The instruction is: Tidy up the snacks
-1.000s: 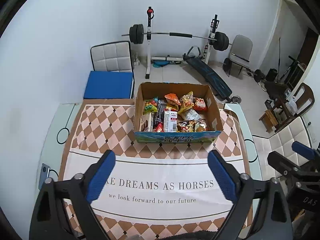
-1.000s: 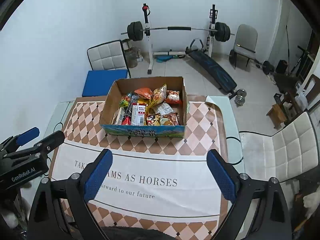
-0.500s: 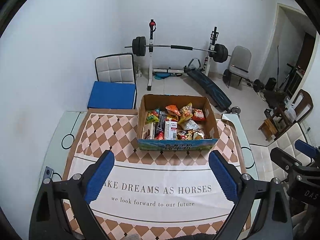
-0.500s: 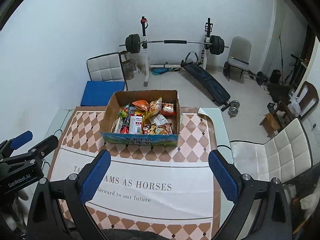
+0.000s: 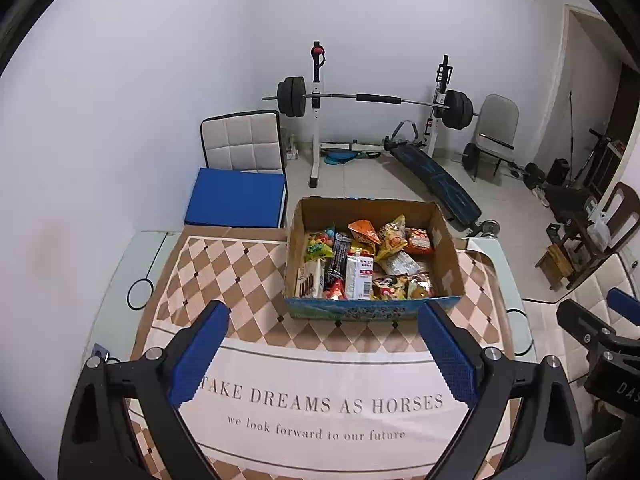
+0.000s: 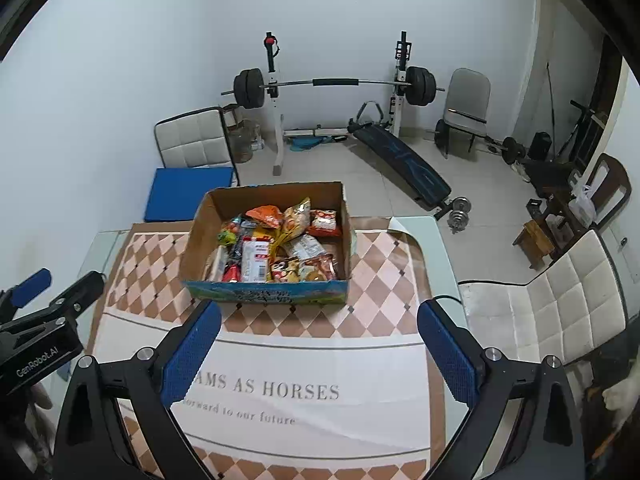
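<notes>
Snacks (image 5: 366, 260) lay heaped inside an open cardboard box (image 5: 450, 256) that stood on the worktop (image 5: 224, 272), at about twelve o'clock from both hand-held tools and well apart from them. Nothing edible lay loose on the chequered cloth (image 5: 320, 364) that I could see; every packet in view was within the box walls, jumbled instead of sorted into rows. At the box's nine o'clock side stood a biscuit pack and a green sweet bag; toward the middle a white carton (image 5: 359, 276) stood upright, and toward three o'clock were orange and red crisp bags. That scene would suit either a box filled and waiting to be sorted out onto the cloth, or a box into which scattered packets had been gathered; I could not tell which.

The left gripper (image 5: 320, 360) hung over the near end of the cloth, above the printed lettering, its jaws spread wide, holding and touching nothing. The right gripper (image 6: 320, 354) hung likewise at the near edge, a little to the three o'clock side, jaws just as wide and bare. Both pointed at the box, I judged so that its contents sat framed between the blue pads (image 6: 448, 354), ready for a reach.
</notes>
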